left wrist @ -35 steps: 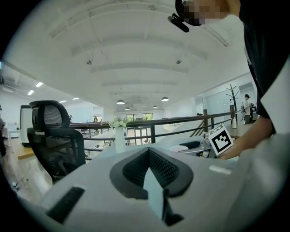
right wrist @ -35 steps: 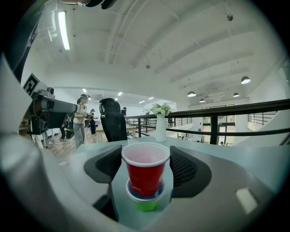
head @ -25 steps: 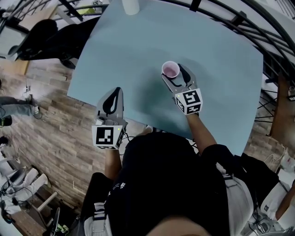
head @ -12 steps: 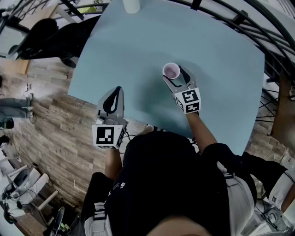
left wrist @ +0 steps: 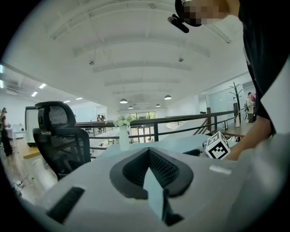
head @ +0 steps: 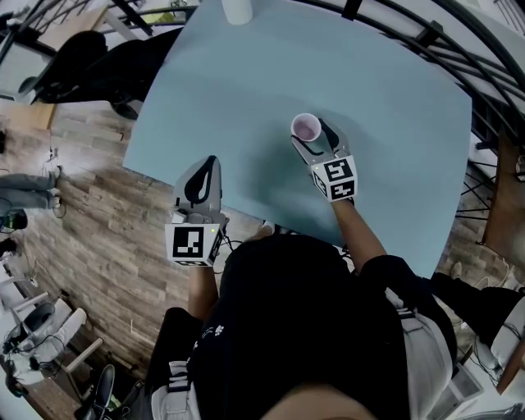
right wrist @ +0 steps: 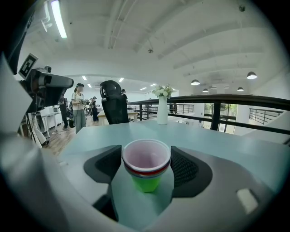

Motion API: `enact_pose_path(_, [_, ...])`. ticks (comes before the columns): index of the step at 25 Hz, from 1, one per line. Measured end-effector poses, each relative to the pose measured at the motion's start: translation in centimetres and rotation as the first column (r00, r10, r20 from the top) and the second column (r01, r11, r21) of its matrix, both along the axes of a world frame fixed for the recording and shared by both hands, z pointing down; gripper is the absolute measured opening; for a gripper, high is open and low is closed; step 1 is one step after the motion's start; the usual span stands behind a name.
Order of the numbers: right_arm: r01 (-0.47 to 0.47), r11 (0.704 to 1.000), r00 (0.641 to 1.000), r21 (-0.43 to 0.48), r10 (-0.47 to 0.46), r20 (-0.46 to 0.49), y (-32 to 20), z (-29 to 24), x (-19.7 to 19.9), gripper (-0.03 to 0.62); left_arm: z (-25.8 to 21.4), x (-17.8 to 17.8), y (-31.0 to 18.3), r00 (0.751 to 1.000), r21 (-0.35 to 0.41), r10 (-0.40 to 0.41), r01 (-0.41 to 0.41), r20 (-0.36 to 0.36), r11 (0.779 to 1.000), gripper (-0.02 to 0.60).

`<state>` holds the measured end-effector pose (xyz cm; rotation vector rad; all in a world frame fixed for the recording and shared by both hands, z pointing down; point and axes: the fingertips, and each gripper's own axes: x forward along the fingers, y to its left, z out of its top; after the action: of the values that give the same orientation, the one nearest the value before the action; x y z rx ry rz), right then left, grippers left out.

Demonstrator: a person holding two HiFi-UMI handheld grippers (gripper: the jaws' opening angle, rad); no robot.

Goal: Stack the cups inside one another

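Note:
A stack of nested cups (head: 305,128) stands on the light blue table (head: 246,98), a little right of its middle. In the right gripper view the cup stack (right wrist: 146,181) shows a pink cup on top, a red rim under it and a green cup at the bottom. My right gripper (head: 314,133) (right wrist: 146,158) has a pad against each side of the rim, so it is shut on the stack. My left gripper (head: 206,164) (left wrist: 152,171) is at the table's near left edge, shut and holding nothing.
A white vase (head: 235,10) (right wrist: 162,110) stands at the table's far edge. A black office chair (head: 90,66) is past the left side, above the wood floor. A dark railing (head: 426,33) curves round the far right. People stand in the distance (right wrist: 78,111).
Almost nothing has moved. The right gripper and the cup stack have shifted only a few pixels, and the left gripper has kept its place.

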<state>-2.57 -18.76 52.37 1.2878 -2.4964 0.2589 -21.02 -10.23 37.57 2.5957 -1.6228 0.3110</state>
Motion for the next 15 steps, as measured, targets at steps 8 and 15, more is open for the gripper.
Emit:
enact_pose_path(8, [-0.020,0.998,0.999,0.052,0.017,0.045,0.6,-2.5,0.4,0.333,-0.3,0.7,0.5,1.000,0.010,0.016,-0.016,-0.007,1.000,-0.008])
enact_pose_path(15, [-0.079,0.986,0.990,0.147,0.061,0.124,2.1,-6.8,2.7,0.204,-0.9,3.6,-0.2,0.995,0.029,0.095,-0.094,-0.027,0.995,-0.008])
